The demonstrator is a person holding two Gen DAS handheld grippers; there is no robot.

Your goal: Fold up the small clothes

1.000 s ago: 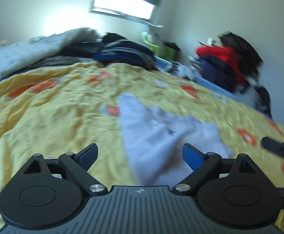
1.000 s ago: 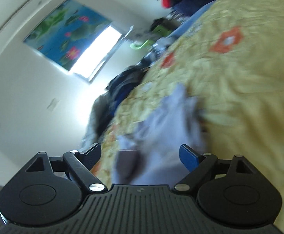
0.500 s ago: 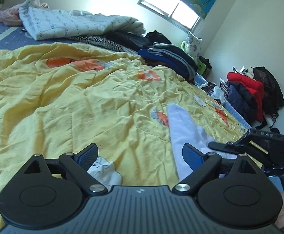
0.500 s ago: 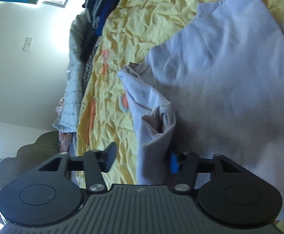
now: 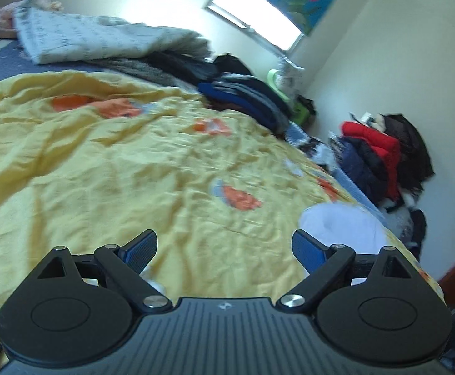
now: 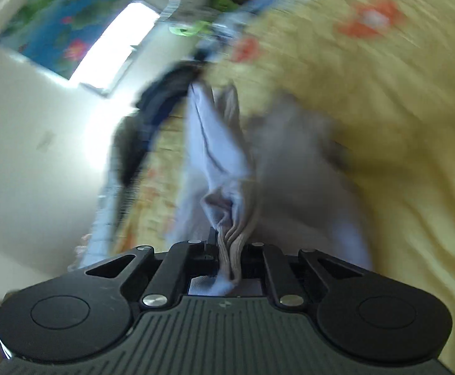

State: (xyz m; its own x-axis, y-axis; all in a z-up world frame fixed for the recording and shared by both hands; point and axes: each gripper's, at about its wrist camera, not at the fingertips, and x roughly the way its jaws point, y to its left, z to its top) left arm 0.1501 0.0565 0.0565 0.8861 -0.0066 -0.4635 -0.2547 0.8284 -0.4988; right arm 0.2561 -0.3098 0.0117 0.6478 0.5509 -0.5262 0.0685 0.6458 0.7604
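Right wrist view: right gripper (image 6: 227,250) just closed, pinching garment (image 6: 215,143) hem; cloth trails far; left gripper (image 5: 224,247) wide open, empty, garment at its right

The right gripper (image 6: 227,257), its jaws just closed, pinches a bunched fold of pale lavender garment (image 6: 218,153) above a yellow bedspread (image 6: 399,131).

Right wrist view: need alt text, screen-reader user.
The right tongs are shut on a bunched edge of a pale lavender garment, which trails away over a yellow bedspread with orange patches. The picture is motion-blurred; a bright window and a blue flowered blind show at upper left.
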